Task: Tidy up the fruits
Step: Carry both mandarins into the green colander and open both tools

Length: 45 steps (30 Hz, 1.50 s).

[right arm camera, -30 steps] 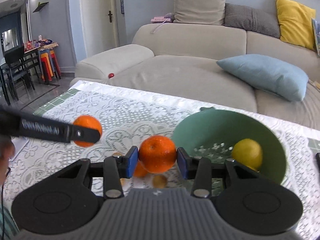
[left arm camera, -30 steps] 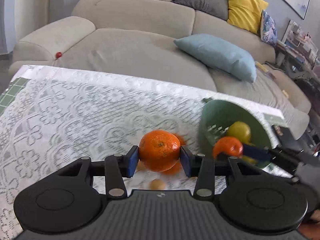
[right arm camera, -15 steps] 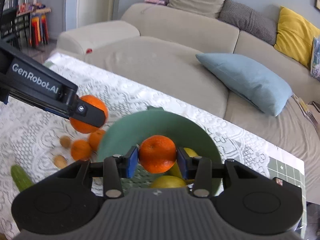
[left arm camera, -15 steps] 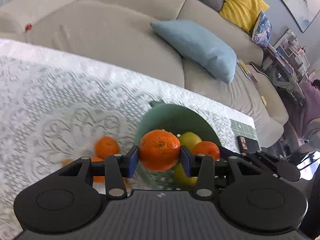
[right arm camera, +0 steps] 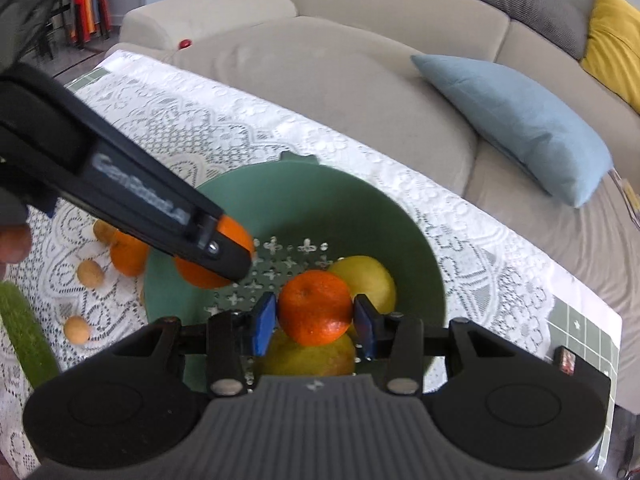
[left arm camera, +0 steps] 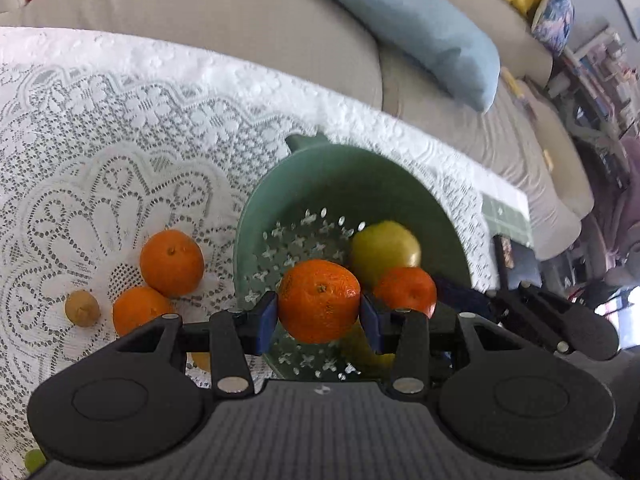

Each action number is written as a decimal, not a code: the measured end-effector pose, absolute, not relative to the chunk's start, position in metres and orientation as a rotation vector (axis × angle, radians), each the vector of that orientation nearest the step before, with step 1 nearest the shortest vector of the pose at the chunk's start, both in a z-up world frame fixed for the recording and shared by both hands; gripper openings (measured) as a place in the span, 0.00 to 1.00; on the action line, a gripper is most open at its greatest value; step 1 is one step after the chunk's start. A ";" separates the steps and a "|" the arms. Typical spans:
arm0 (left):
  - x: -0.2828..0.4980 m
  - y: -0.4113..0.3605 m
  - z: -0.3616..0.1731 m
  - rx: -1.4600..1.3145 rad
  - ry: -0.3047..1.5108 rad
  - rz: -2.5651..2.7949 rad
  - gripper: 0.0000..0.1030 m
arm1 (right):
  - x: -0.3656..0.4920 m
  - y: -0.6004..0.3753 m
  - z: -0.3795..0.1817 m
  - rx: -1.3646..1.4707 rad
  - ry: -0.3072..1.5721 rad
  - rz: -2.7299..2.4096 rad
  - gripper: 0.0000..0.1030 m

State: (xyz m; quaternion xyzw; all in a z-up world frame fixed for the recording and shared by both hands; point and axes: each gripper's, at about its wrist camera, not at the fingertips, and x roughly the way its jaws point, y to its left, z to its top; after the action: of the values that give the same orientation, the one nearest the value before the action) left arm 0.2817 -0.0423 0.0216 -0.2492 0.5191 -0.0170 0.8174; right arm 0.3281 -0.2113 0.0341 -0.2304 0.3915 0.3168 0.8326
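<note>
- The left gripper (left arm camera: 319,318) pinches an orange (left arm camera: 319,300) between its jaws, above the near-left part of the green colander (left arm camera: 348,178).
- The right gripper (right arm camera: 315,325) pinches a second orange (right arm camera: 315,306) above the colander's near side, over two yellow-green fruits (right arm camera: 366,280).
- Both grippers hang close together over the colander, so they may bump, and one orange may slip out.
- An orange dropped on the fruits may bounce over the rim onto the worktop (left arm camera: 120,128), where more oranges (left arm camera: 171,262) wait to the left of the colander.
</note>
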 end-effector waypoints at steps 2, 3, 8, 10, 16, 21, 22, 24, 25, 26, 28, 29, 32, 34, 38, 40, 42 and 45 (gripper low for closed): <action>0.284 -0.045 0.021 -0.503 1.120 -0.037 0.48 | 0.329 -0.208 0.033 -0.499 0.827 0.693 0.38; 0.285 -0.047 0.022 -0.485 1.130 -0.034 0.48 | 0.330 -0.206 0.031 -0.501 0.828 0.705 0.38; 0.292 -0.051 0.025 -0.415 1.165 -0.013 0.49 | 0.333 -0.200 0.026 -0.527 0.821 0.725 0.38; 0.293 -0.053 0.025 -0.396 1.172 -0.008 0.49 | 0.335 -0.199 0.024 -0.526 0.823 0.731 0.38; 0.293 -0.054 0.025 -0.388 1.174 -0.004 0.50 | 0.342 -0.195 0.021 -0.525 0.830 0.734 0.38; 0.293 -0.051 0.024 -0.403 1.178 -0.015 0.54 | 0.345 -0.194 0.019 -0.532 0.838 0.734 0.38; 0.293 -0.050 0.024 -0.413 1.177 -0.019 0.54 | 0.345 -0.193 0.019 -0.537 0.838 0.734 0.38; 0.292 -0.048 0.025 -0.431 1.176 -0.029 0.54 | 0.344 -0.193 0.018 -0.542 0.838 0.733 0.38; 0.291 -0.047 0.025 -0.437 1.176 -0.032 0.54 | 0.344 -0.193 0.017 -0.542 0.839 0.732 0.38; 0.291 -0.046 0.025 -0.442 1.174 -0.035 0.54 | 0.344 -0.193 0.017 -0.541 0.841 0.732 0.38; 0.289 -0.045 0.025 -0.454 1.166 -0.044 0.54 | 0.344 -0.192 0.017 -0.542 0.843 0.730 0.38; 0.288 -0.044 0.026 -0.458 1.162 -0.048 0.54 | 0.344 -0.193 0.018 -0.541 0.844 0.729 0.38; 0.285 -0.046 0.028 -0.443 1.147 -0.060 0.54 | 0.344 -0.193 0.019 -0.539 0.846 0.729 0.38; 0.284 -0.048 0.029 -0.428 1.148 -0.070 0.55 | 0.344 -0.193 0.019 -0.540 0.846 0.729 0.38; 0.280 -0.047 0.034 -0.429 1.108 -0.073 0.64 | 0.346 -0.193 0.020 -0.532 0.852 0.726 0.38; 0.276 -0.047 0.039 -0.417 1.065 -0.073 0.71 | 0.347 -0.193 0.021 -0.524 0.856 0.727 0.39; 0.274 -0.047 0.041 -0.413 1.049 -0.086 0.73 | 0.348 -0.193 0.020 -0.517 0.864 0.730 0.39; 0.270 -0.046 0.042 -0.422 1.042 -0.093 0.73 | 0.349 -0.190 0.018 -0.514 0.872 0.734 0.39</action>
State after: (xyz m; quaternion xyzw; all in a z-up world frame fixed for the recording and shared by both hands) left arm 0.2697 -0.0461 0.0419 -0.2000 0.4937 -0.0441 0.8452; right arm 0.3493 -0.1905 0.0181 -0.2407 0.4080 0.3437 0.8108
